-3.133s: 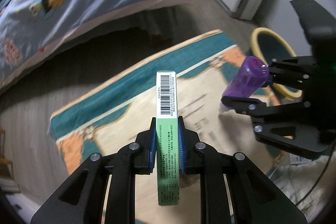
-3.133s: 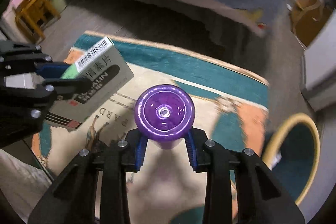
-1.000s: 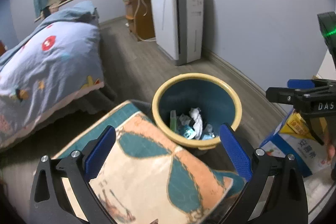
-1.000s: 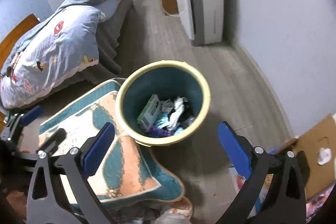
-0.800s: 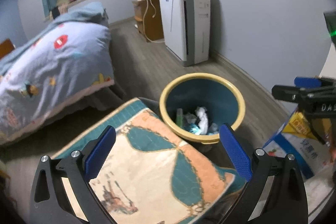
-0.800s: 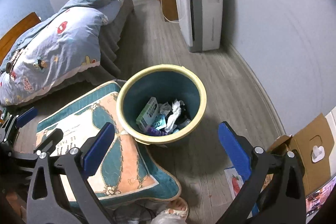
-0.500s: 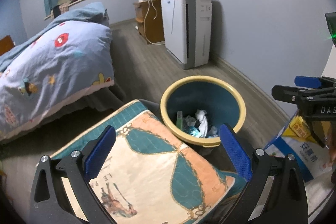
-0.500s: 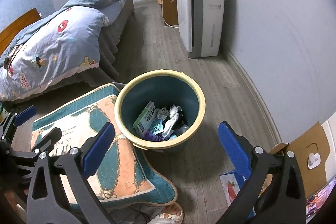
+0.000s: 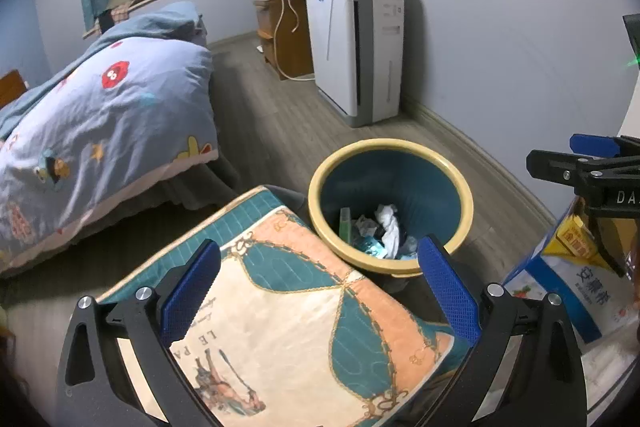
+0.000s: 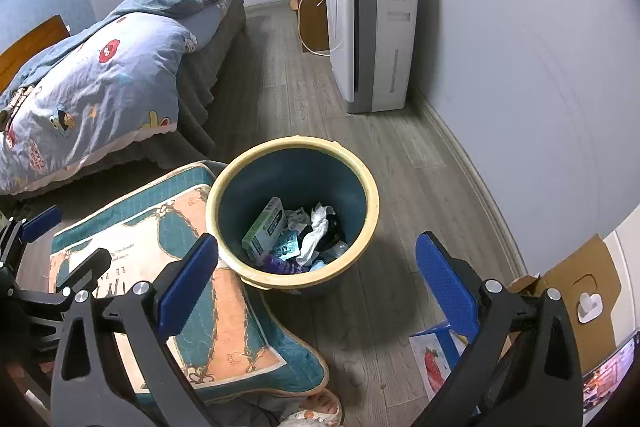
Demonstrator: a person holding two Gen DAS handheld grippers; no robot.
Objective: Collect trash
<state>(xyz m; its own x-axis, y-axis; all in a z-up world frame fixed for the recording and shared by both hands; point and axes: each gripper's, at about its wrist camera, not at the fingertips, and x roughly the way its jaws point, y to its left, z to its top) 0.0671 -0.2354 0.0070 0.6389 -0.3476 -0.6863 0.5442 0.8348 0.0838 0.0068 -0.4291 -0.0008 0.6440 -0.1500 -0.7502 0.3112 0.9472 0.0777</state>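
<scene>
A teal trash bin with a yellow rim point(image 9: 390, 145) point(image 10: 292, 141) stands on the wooden floor beside a patterned rug. Inside it lie a green box point(image 10: 264, 227) point(image 9: 345, 225), a purple bottle point(image 10: 280, 265), crumpled white tissue point(image 10: 318, 227) point(image 9: 390, 227) and other scraps. My left gripper point(image 9: 320, 247) is open and holds nothing, above the rug's corner and the bin's near rim. My right gripper point(image 10: 316, 243) is also open and holds nothing, over the bin's near side. Each gripper shows at the edge of the other's view: the left gripper point(image 10: 76, 237), the right gripper point(image 9: 560, 153).
A teal and orange rug point(image 9: 280, 327) point(image 10: 132, 227) lies left of the bin. A bed with a blue quilt point(image 9: 100, 107) fills the left. A white air purifier point(image 10: 372, 35) stands by the wall. Cartons point(image 9: 576, 267) and a cardboard flap point(image 10: 576, 287) sit at the right. A slippered foot point(image 10: 312, 411) is below.
Three seconds ago the left gripper held the green box and the right held the purple bottle; both now lie in the bin. Over the last second both open grippers drew back slightly.
</scene>
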